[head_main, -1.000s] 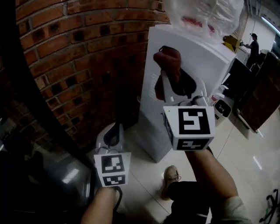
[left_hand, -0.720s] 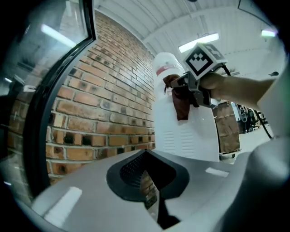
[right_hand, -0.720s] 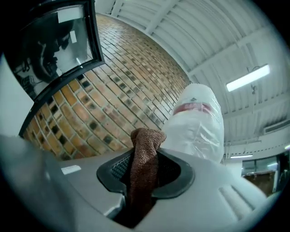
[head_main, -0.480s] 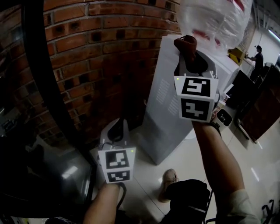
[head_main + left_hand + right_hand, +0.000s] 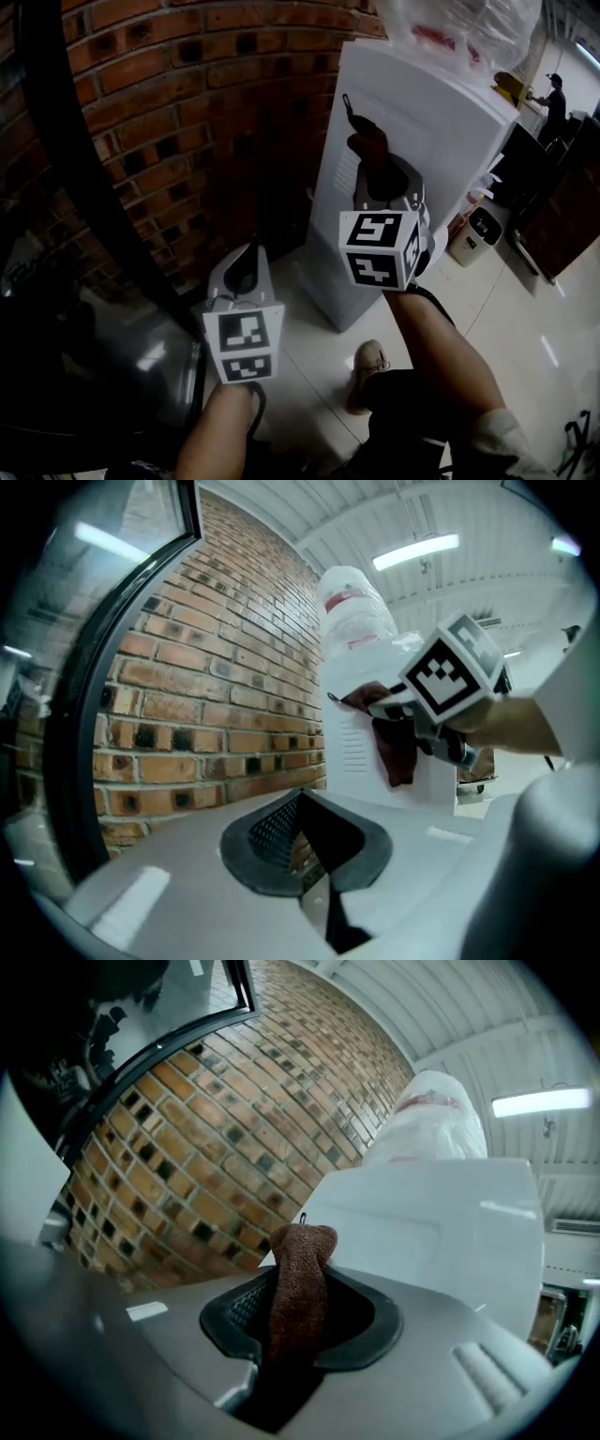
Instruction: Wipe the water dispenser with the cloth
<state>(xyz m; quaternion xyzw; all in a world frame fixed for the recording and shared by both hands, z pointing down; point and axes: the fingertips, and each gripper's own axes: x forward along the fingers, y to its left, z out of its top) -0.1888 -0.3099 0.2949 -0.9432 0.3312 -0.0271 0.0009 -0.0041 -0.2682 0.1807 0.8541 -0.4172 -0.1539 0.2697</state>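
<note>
High on the side panel of the white water dispenser, near the edge closest to the wall, we see the brown cloth. It sits just beside the panel's vent slots. We cannot tell whether the cloth actually touches the panel. The right gripper pinches the cloth between its jaws. In the right gripper view the bunched fabric stands up out of the pads, with a small loop at its top. The left gripper is lower and nearer the brick wall, well apart from the dispenser. Its jaws stand a little apart with nothing between them, and we can see bricks through the gap. A clear water bottle sits on top of the dispenser. A small white bin stands on the tiled floor beside it. Our shoe shows below.
</note>
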